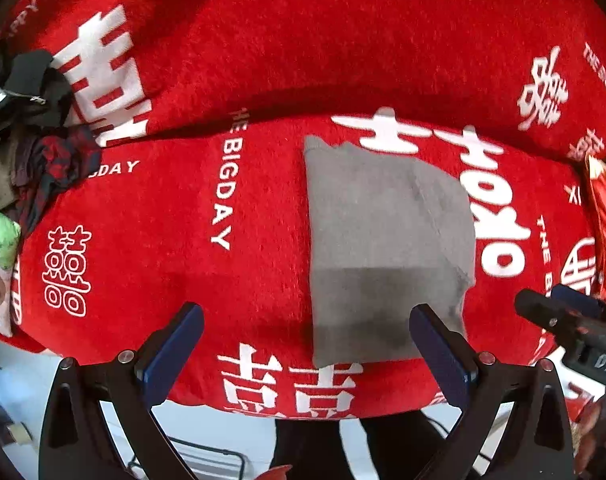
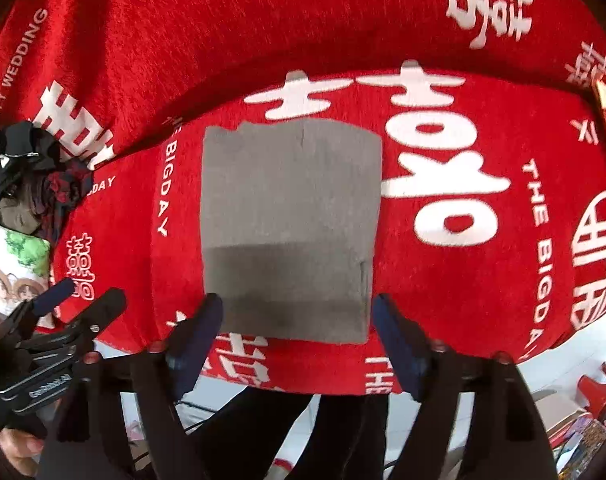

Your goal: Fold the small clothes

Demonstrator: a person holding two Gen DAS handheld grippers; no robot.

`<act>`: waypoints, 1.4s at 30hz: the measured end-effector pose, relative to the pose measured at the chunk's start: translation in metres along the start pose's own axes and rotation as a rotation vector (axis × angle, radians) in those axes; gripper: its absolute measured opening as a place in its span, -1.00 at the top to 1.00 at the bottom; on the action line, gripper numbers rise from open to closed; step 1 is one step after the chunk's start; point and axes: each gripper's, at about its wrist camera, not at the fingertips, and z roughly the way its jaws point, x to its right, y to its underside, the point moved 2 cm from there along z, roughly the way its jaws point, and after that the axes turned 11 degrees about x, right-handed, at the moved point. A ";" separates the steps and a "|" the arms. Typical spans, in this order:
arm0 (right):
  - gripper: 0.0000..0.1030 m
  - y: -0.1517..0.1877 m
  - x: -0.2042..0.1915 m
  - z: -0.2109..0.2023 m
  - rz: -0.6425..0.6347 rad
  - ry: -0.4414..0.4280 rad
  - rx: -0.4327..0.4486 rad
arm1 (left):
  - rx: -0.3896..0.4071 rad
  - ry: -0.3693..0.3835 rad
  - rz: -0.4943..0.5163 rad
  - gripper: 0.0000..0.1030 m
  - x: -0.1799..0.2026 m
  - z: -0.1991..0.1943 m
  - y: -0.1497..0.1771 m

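Now, scene: a grey folded garment [image 2: 291, 228] lies flat as a neat rectangle on the red blanket [image 1: 151, 216], near its front edge.
Left gripper [image 1: 307, 340]: jaws spread wide, nothing between them, hanging above the blanket just left of the garment's near edge.
Right gripper [image 2: 297, 332]: jaws well apart and empty, above the garment's near edge; the pads do not press the cloth.
Stage: likely this piece is folded and released.
Waiting pile: dark crumpled clothes [image 1: 35, 120] sit at the blanket's left end, well apart from the grey piece.
Risk, snagging: a low sweep toward the pile could catch a pad on the top layer and flip the fold open.
Risk, sliding: the garment sits close to the edge, so a nudge could drag it off.
Risk, tangling: pinching the heap blindly may lift several items at once.
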 end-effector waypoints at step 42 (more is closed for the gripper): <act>-0.99 -0.005 -0.001 -0.017 -0.014 0.091 0.010 | -0.051 -0.035 0.035 -1.00 0.019 -0.012 0.003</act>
